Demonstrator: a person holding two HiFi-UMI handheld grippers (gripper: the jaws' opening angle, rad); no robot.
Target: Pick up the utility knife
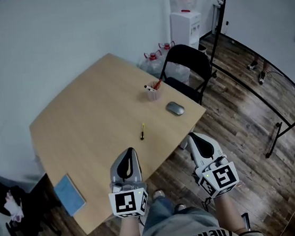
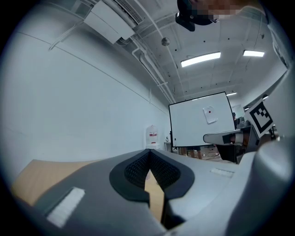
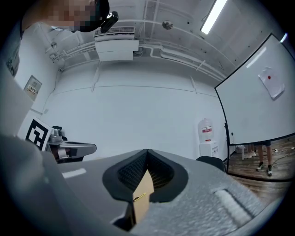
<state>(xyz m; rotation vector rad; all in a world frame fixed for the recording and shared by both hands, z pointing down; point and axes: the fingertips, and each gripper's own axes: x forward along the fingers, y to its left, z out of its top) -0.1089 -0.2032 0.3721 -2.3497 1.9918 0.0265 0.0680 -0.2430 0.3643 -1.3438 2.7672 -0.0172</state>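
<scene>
The utility knife [image 1: 141, 131], slim and yellow and black, lies on the wooden table [image 1: 94, 116] near its front edge. My left gripper [image 1: 129, 153] hovers over the table's front edge, just short of the knife and to its left, with its jaws shut and empty. My right gripper [image 1: 194, 137] is off the table's right corner, over the floor, and its jaws also meet with nothing between them. In the right gripper view [image 3: 146, 150] the knife [image 3: 139, 197] shows as a thin yellow sliver through the gap below the tips. In the left gripper view [image 2: 150, 151] only bare table shows.
A cup of pens [image 1: 153, 91] and a grey mouse [image 1: 175, 108] sit beyond the knife. A blue notebook [image 1: 69, 194] lies at the table's near left corner. A black chair [image 1: 186, 64], water bottles [image 1: 154, 60] and a water dispenser [image 1: 185, 16] stand behind the table; a whiteboard stand [image 1: 276, 125] is at right.
</scene>
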